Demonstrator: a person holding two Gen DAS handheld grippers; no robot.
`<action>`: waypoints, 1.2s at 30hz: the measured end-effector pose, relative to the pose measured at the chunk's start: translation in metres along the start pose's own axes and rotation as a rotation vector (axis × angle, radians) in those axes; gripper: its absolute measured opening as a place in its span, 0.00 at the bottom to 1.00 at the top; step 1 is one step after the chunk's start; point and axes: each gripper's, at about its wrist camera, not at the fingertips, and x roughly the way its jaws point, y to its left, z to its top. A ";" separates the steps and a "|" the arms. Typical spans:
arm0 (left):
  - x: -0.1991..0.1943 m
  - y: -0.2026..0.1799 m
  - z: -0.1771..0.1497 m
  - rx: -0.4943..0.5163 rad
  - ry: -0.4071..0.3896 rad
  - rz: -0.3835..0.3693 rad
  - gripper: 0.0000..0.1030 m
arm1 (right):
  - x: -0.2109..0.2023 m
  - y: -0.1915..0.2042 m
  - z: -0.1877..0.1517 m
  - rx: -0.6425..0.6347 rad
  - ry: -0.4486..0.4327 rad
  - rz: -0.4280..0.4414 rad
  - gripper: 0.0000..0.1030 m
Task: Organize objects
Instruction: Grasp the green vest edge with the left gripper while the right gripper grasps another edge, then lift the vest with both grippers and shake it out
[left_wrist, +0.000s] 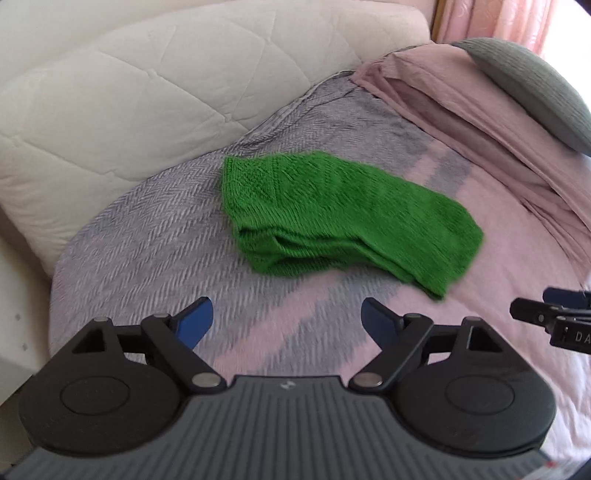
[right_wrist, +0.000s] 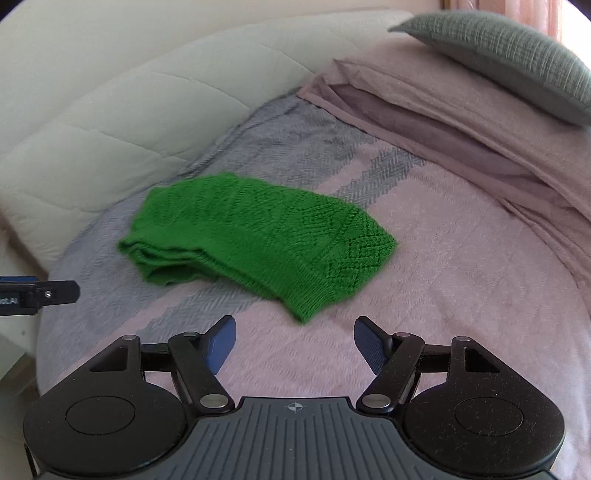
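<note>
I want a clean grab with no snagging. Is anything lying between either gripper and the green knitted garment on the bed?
Nothing visible does. Only bare blanket lies between the open left gripper and the green knitted garment, and likewise ahead of the open right gripper. The grey pillow sits far off.

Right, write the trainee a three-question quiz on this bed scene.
1. True or false: the folded green knitted garment lies on the pink and grey woven blanket.
2. What is the left gripper holding? A) the garment B) nothing C) a pillow
3. Fill in: the grey-green textured cushion rests on the folded ____ bedding.

Key:
1. True; neither gripper touches it.
2. B; its jaws are apart, as are those of the right gripper.
3. Pink.
</note>
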 end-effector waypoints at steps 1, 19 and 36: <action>0.013 0.003 0.006 -0.005 -0.003 0.000 0.82 | 0.016 -0.005 0.006 0.022 0.004 -0.001 0.66; 0.166 0.056 0.069 -0.273 0.018 -0.045 0.73 | 0.149 -0.095 -0.012 0.750 -0.016 0.196 0.57; 0.004 0.018 0.061 -0.169 -0.171 -0.177 0.10 | -0.062 -0.101 -0.001 0.639 -0.303 0.384 0.03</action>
